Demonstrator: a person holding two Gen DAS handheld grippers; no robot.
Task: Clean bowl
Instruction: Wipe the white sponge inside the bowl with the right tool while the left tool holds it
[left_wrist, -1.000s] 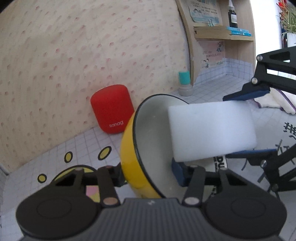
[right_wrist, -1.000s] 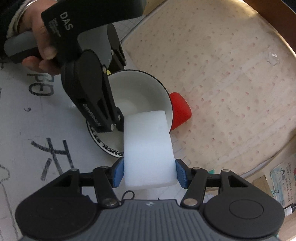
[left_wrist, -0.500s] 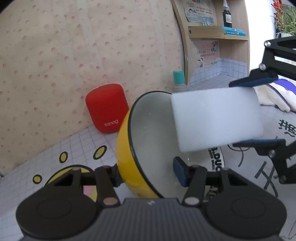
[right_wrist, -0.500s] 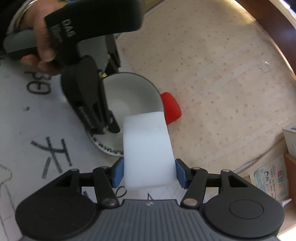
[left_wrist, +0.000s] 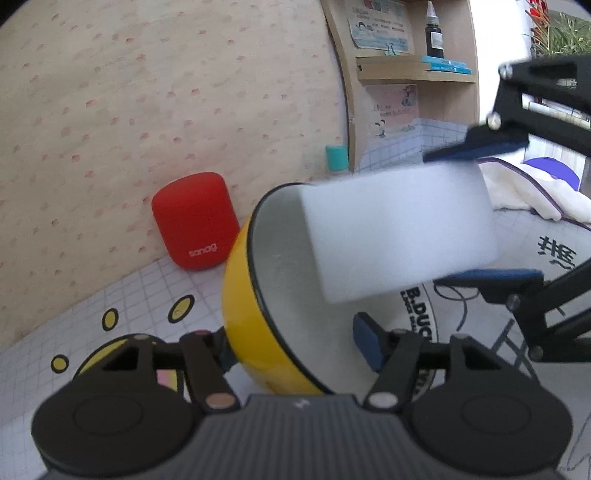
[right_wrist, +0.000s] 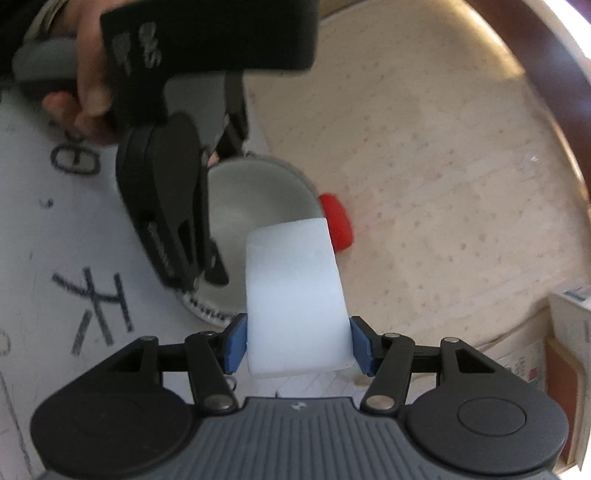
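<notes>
Left gripper clamped on yellow bowl rim, frame centre; right gripper clamped on white sponge, just above bowl's opening.

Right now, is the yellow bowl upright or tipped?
Tipped: the bowl, pinched by the left gripper, shows its opening sideways toward the sponge.

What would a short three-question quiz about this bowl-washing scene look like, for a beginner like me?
1. True or false: the right gripper is shut on the white sponge.
2. What grips the yellow bowl? A) the left gripper B) a bare hand C) nothing
3. Fill in: the red item behind the bowl is a ____ speaker.

Key: 1 true; 2 A, one finger outside the wall and one inside; 3 sanag, the word printed on it.
</notes>
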